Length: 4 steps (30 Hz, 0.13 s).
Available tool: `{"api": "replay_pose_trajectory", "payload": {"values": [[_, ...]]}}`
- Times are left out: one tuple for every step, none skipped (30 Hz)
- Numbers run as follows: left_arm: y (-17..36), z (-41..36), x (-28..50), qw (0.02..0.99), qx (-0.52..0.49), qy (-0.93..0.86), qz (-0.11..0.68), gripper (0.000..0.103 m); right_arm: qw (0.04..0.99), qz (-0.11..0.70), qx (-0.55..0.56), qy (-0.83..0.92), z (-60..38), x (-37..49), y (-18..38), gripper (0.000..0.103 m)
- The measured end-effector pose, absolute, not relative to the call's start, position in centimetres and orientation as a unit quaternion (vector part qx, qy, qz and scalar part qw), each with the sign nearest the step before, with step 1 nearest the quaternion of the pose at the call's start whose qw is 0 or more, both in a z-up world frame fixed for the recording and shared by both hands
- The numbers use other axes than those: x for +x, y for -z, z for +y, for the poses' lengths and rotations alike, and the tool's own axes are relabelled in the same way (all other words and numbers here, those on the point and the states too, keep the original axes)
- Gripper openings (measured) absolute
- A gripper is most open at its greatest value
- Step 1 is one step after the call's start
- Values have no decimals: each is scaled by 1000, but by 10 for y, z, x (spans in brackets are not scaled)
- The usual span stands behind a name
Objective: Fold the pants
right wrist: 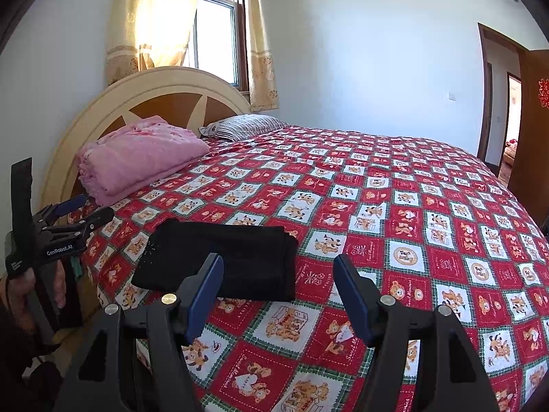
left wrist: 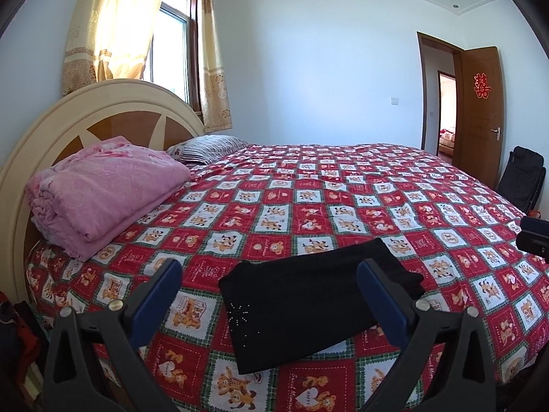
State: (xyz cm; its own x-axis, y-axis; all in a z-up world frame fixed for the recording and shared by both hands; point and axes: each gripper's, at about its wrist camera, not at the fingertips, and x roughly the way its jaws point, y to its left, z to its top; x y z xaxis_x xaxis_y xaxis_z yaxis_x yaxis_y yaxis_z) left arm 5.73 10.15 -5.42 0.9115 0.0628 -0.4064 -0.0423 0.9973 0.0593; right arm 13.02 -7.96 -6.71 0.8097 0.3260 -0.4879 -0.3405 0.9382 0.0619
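Observation:
The black pants [left wrist: 302, 305] lie folded into a compact rectangle on the red patterned bedspread [left wrist: 308, 206], near the bed's front edge. My left gripper [left wrist: 269, 274] is open and empty, held back from the pants with its blue pads [left wrist: 156, 302] wide apart. In the right wrist view the pants [right wrist: 233, 257] lie flat to the left of centre. My right gripper [right wrist: 278, 271] is open and empty, above the bedspread [right wrist: 377, 206] just right of the pants. The left gripper also shows in the right wrist view [right wrist: 82, 213], open, off the bed's left edge.
A folded pink blanket [left wrist: 103, 192] and a striped pillow [left wrist: 209, 147] lie by the headboard [left wrist: 68, 127]. An open brown door [left wrist: 480, 110] and a black bag [left wrist: 521, 178] are at the far right. Clothes [left wrist: 17, 340] lie on the floor at the left.

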Motion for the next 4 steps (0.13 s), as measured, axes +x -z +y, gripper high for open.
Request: {"api": "replay_pose_trajectory", "payload": {"values": [[54, 102, 58, 977, 25, -26, 209, 103, 951, 255, -15, -176, -79, 131, 68, 68], [54, 102, 58, 977, 25, -25, 209, 103, 951, 256, -15, -176, -79, 131, 68, 68], [55, 101, 58, 977, 27, -24, 210, 103, 950, 257, -15, -176, -79, 131, 69, 68], [55, 101, 58, 977, 30, -24, 210, 103, 950, 257, -16, -177, -79, 132, 69, 68]]}}
